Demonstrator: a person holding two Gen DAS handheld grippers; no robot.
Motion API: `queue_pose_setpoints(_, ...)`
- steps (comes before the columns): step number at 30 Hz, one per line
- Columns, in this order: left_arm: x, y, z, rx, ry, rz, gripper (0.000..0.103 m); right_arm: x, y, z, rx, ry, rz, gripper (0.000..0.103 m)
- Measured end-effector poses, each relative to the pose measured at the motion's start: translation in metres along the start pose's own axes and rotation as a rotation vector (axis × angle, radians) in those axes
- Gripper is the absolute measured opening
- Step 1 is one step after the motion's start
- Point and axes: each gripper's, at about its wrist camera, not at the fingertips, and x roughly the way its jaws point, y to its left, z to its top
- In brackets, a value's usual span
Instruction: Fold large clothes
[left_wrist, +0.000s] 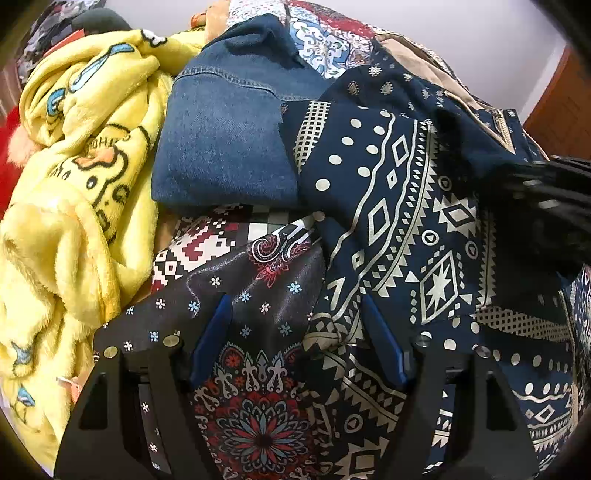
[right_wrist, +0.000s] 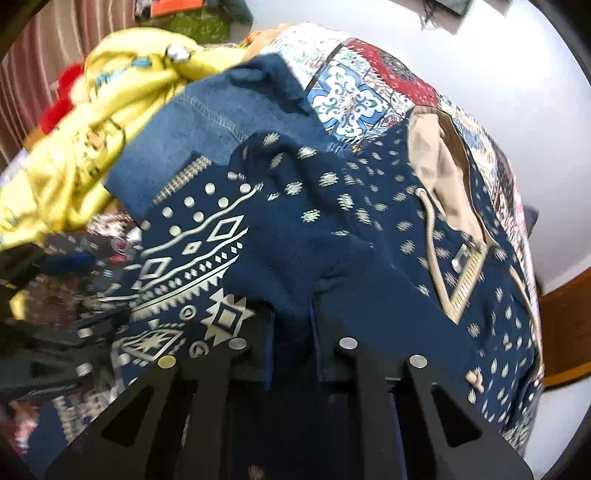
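Observation:
A navy garment with a cream tribal print (left_wrist: 399, 206) lies on top of a clothes pile; it also shows in the right wrist view (right_wrist: 325, 229). My left gripper (left_wrist: 295, 332) is open, its blue pads over a dark satin cloth with a red mandala print (left_wrist: 258, 387) and the navy garment's edge. My right gripper (right_wrist: 291, 332) is shut on a fold of the navy garment. The right gripper shows as a dark blur at the right of the left wrist view (left_wrist: 543, 206).
A yellow fleece with cartoon ducks (left_wrist: 74, 192) fills the left. Folded blue denim (left_wrist: 229, 133) lies behind. A patchwork print cloth (right_wrist: 354, 85) and beige fabric (right_wrist: 439, 166) lie at the back. A white wall and a wooden panel (right_wrist: 565, 332) stand to the right.

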Motion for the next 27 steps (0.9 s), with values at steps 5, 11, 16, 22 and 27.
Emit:
queue_pose_setpoints(5,-0.002,0.002,-0.002,-0.014,0.013,0.017,0.073,-0.063,-0.038,-0.013,0.124,-0.131,0.054,0.013)
queue_pose_setpoints(11,0.002,-0.004,0.003,-0.017,0.034,0.059,0.075,-0.128,-0.101,-0.040,0.282,-0.258,0.047,0.013)
queue_pose_setpoints(16,0.005,-0.014,0.009,-0.030,0.049,0.100,0.076,-0.145,-0.151,-0.076,0.414,-0.268,0.007,0.013)
queue_pose_setpoints(22,0.006,-0.026,0.013,-0.041,0.065,0.152,0.079,-0.120,-0.194,-0.131,0.535,-0.152,0.030,0.013)
queue_pose_setpoints(27,0.010,-0.030,0.018,-0.051,0.079,0.183,0.083,-0.094,-0.209,-0.166,0.581,-0.028,-0.004,0.013)
